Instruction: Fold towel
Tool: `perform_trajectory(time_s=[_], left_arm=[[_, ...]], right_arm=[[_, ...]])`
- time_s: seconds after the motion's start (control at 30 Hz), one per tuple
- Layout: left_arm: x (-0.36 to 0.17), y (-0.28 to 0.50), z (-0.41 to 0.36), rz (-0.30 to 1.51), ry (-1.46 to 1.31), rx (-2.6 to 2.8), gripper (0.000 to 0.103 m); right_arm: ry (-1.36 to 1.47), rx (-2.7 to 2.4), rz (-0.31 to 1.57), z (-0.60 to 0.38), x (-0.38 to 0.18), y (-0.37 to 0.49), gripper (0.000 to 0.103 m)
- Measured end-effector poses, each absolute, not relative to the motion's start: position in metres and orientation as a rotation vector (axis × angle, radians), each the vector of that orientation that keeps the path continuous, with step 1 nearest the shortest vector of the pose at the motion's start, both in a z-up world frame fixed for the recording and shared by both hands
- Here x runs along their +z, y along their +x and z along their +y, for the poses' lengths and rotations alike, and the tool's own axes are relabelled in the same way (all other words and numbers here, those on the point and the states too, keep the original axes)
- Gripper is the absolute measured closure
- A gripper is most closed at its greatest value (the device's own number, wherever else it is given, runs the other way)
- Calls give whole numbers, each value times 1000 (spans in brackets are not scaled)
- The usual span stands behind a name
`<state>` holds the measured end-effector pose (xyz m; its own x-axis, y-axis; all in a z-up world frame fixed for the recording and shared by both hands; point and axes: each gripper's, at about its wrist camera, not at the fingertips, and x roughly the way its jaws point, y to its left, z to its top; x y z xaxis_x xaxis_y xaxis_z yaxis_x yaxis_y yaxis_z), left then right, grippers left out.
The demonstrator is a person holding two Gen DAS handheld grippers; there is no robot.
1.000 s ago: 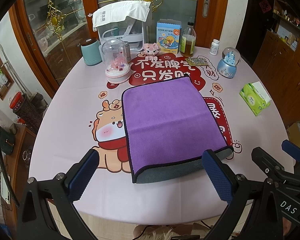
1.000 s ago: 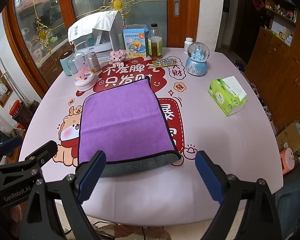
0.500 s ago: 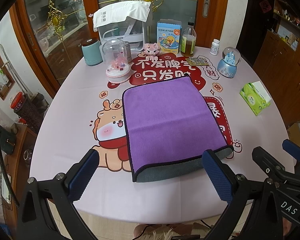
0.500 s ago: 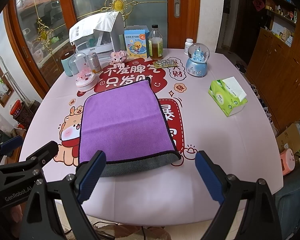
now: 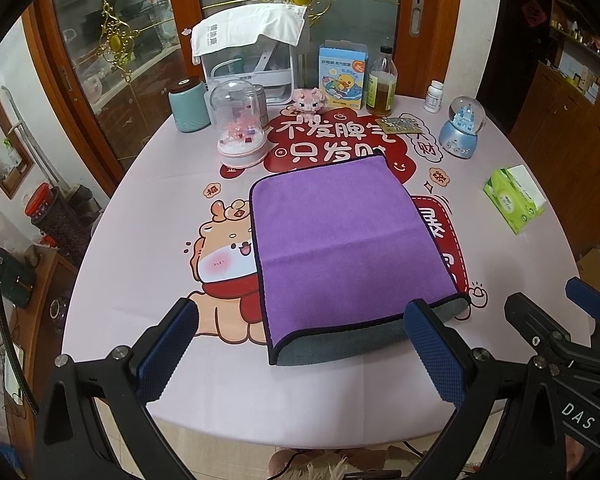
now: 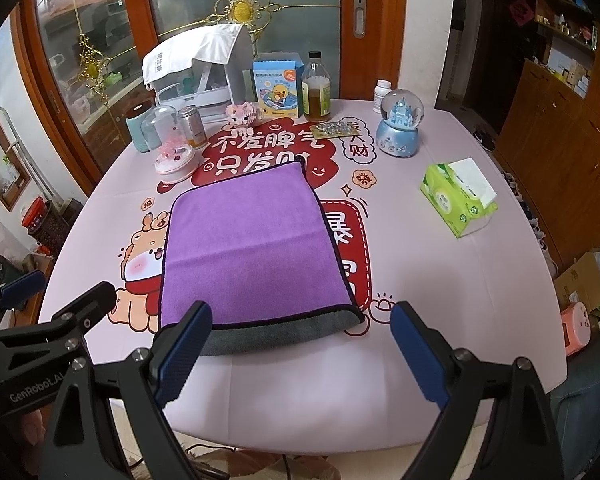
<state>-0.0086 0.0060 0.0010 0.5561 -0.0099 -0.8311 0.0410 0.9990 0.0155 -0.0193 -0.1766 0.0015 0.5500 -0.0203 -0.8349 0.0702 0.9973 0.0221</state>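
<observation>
A purple towel point(image 5: 348, 236) with a grey underside lies folded flat in the middle of the round table point(image 5: 148, 208). Its grey folded edge faces me. It also shows in the right wrist view point(image 6: 252, 248). My left gripper point(image 5: 300, 348) is open and empty, held above the table's near edge, just short of the towel's near edge. My right gripper point(image 6: 300, 348) is open and empty, also over the near edge, with its fingers astride the towel's near right corner. The right gripper also shows at the lower right of the left wrist view point(image 5: 556, 320).
A green tissue pack point(image 6: 458, 196) lies at the right. At the back stand a snow globe point(image 6: 400, 128), a bottle point(image 6: 316, 88), a duck carton point(image 6: 278, 90), a glass dome point(image 5: 242, 124), a teal jar point(image 5: 188, 106) and a white appliance point(image 5: 248, 60).
</observation>
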Motion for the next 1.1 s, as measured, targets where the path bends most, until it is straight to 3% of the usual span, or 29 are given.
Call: perform_trajectory(time_s=[1.1], left_arm=[[-4, 6, 27, 970, -5, 57, 1]], right_arm=[[27, -56, 970, -176, -8, -8, 13]])
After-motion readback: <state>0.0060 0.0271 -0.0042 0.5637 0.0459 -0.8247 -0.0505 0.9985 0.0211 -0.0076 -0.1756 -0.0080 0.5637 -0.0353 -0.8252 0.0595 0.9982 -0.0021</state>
